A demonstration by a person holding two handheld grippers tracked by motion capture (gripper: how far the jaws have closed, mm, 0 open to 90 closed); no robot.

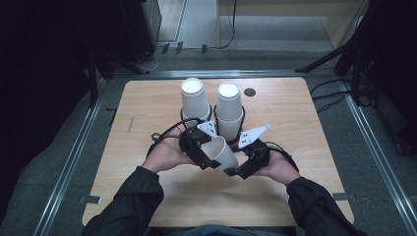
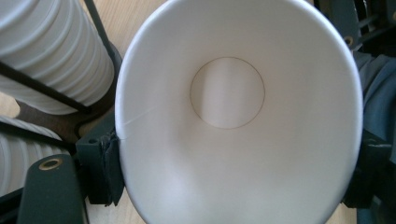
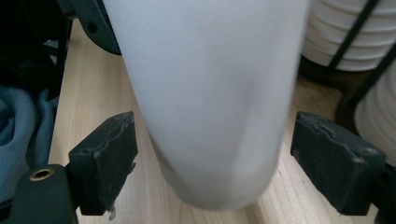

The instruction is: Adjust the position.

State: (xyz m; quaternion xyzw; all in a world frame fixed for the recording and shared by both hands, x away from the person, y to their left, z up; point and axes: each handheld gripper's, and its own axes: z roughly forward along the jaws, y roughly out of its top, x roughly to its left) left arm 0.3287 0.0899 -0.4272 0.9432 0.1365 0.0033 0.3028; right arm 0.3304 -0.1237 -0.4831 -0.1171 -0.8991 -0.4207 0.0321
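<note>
A white paper cup (image 1: 222, 153) lies tilted on its side between my two grippers, just above the wooden table (image 1: 147, 108). My left gripper (image 1: 200, 150) is shut on its rim. In the left gripper view the mouth of the paper cup (image 2: 233, 107) is squeezed oval between the black pads (image 2: 105, 170) of my left gripper (image 2: 233, 179). My right gripper (image 1: 240, 167) reaches in from the right at the cup's base. In the right gripper view the paper cup (image 3: 210, 102) sits between the pads (image 3: 105, 156) of my right gripper (image 3: 219, 161), which is open with a gap on each side.
Two tall stacks of white paper cups (image 1: 193, 101) (image 1: 229, 109) stand in black wire holders just behind the grippers. A small dark round hole (image 1: 250, 92) lies in the table at the back. A metal rail (image 1: 74, 157) runs along each side of the table.
</note>
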